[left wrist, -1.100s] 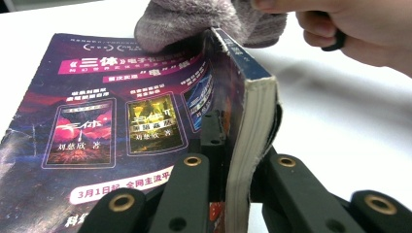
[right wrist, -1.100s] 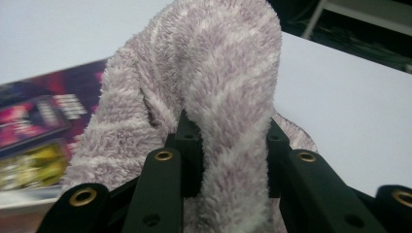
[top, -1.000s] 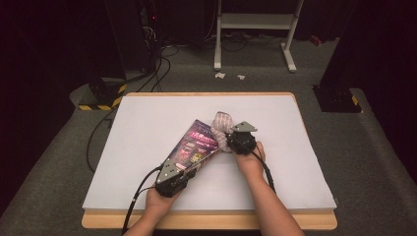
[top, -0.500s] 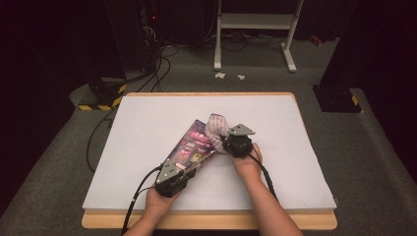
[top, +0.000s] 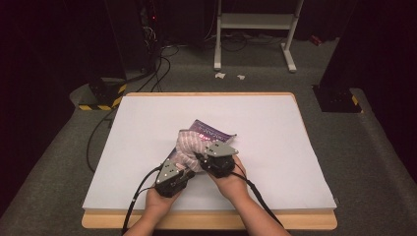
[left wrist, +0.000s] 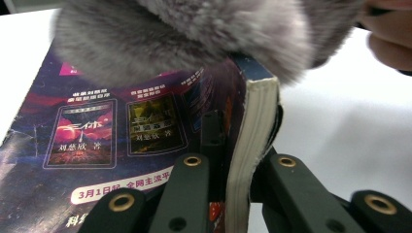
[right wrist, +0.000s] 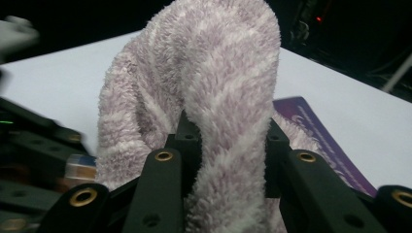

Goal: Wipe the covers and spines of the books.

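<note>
Near the front middle of the white-covered worktop [top: 275, 147], a purple paperback book with a dark, picture-printed cover [top: 209, 132], lying aslant with its far corner toward the middle of the surface and its near end toward the person. Clamped on that near end, at the page edge, the left tongs [top: 183, 169]: in the left gripper view [left wrist: 238, 165], one black jaw on the printed cover and the other under the block of cream pages, pressed tight on the book [left wrist: 126, 126]. Draped over the middle of the book, a fluffy lilac-and-white striped fleece cloth [top: 189, 147], bunched into a soft hump and hiding much of the cover. Gripped in the right tongs [top: 199, 158], a fold of that cloth: in the right gripper view [right wrist: 226, 145], both jaws pressed into the pile on either side of a raised loop of the cloth [right wrist: 214, 73], which arches up and over beyond the tips, with a strip of purple cover [right wrist: 320, 131] lying flat behind it. Both hands close together at the front edge, left hand [top: 157, 201] and right hand [top: 231, 184] side by side, cables trailing back off the edge. Beyond the worktop, grey carpet [top: 364, 162] and a white metal stand [top: 255, 29].
</note>
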Tool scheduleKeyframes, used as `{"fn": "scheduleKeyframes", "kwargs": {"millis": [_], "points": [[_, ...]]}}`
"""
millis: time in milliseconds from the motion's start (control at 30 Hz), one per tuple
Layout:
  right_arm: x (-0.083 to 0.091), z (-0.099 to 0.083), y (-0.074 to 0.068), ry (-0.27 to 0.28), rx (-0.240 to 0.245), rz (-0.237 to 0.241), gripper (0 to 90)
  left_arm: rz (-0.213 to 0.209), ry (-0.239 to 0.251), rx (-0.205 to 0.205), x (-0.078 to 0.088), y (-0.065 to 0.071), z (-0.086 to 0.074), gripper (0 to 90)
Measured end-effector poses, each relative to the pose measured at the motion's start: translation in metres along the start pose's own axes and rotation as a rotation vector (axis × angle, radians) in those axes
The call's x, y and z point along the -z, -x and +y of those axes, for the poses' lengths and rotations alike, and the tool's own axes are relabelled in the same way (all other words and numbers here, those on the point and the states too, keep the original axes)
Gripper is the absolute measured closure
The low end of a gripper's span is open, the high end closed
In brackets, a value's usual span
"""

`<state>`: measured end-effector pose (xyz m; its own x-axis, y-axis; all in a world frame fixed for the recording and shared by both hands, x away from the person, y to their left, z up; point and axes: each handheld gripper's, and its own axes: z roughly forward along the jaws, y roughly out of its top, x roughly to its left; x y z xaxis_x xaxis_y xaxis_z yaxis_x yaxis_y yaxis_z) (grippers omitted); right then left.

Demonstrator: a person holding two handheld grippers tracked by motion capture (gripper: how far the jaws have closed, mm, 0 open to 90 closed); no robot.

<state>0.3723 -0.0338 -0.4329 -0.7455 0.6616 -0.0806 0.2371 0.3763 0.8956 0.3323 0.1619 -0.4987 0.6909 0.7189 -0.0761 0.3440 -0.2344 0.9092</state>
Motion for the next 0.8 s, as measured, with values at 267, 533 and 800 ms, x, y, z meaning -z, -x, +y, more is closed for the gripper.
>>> {"fn": "scheduleKeyframes", "kwargs": {"millis": [267, 533, 800], "points": [[0.001, 0.006, -0.016, 0.003, 0.040, 0.009, 70.0, 0.000, 0.000, 0.001, 0.000, 0.000, 0.000, 83.1], [-0.006, -0.007, 0.016, -0.039, -0.021, -0.071, 70.0, -0.001, -0.001, 0.001, 0.000, 0.000, 0.000, 83.1], [-0.008, -0.020, 0.051, -0.071, -0.070, -0.163, 70.0, -0.001, 0.000, 0.001, -0.001, 0.000, 0.000, 83.1]]}}
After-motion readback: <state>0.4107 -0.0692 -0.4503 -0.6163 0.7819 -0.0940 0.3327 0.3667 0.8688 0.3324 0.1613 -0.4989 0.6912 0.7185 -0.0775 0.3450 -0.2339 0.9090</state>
